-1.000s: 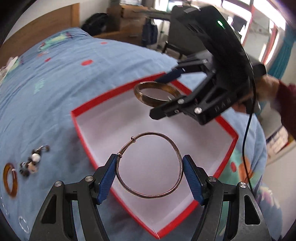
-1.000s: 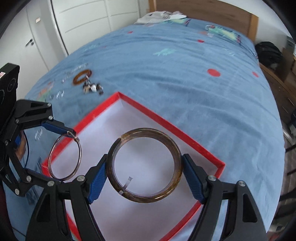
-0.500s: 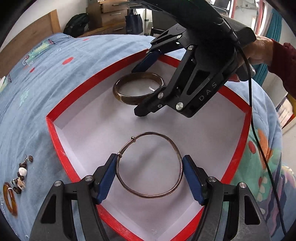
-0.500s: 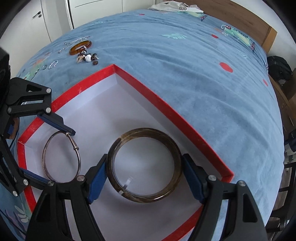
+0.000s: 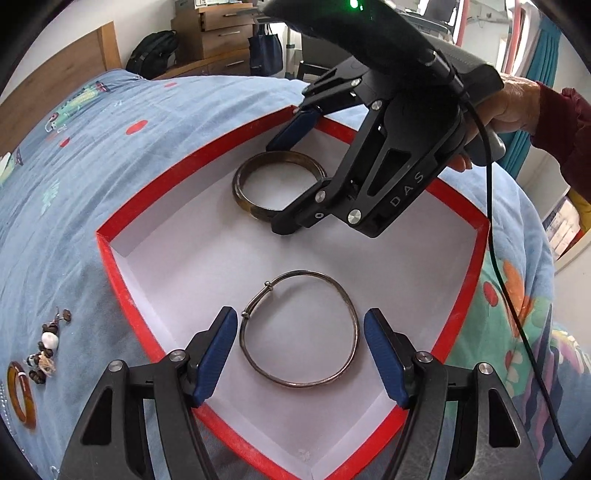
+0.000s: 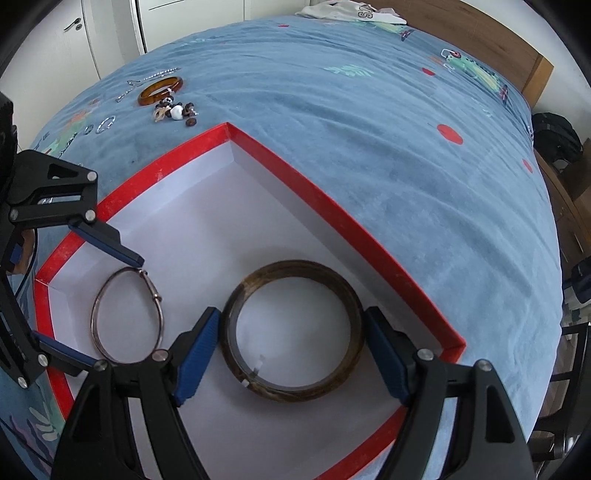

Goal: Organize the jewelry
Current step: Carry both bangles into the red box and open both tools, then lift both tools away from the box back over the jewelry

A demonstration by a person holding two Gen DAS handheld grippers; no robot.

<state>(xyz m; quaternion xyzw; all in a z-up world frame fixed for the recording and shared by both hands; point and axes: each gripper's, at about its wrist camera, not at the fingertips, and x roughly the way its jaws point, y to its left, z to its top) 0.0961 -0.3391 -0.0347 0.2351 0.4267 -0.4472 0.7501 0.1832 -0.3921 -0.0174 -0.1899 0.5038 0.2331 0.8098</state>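
A red box with a white floor (image 5: 122, 254) (image 6: 332, 218) lies on the blue bedspread. A thin metal bangle (image 5: 354, 325) (image 6: 96, 314) lies on the box floor between the fingers of my left gripper (image 5: 300, 354) (image 6: 92, 306), which is open and clear of it. A thick dark brown bangle (image 5: 240, 181) (image 6: 354, 354) lies on the box floor between the fingers of my right gripper (image 6: 291, 358) (image 5: 288, 173), which is open; small gaps show on both sides.
An amber bangle (image 5: 20, 395) (image 6: 160, 88) and a beaded piece with a white bead (image 5: 46, 347) (image 6: 175, 110) lie on the bedspread outside the box. A wooden headboard (image 6: 480, 33), drawers (image 5: 218, 33) and a black bag (image 5: 155, 51) stand beyond the bed.
Both grippers came down into the box and opened. The thin bangle and the brown bangle now lie free on the box floor.
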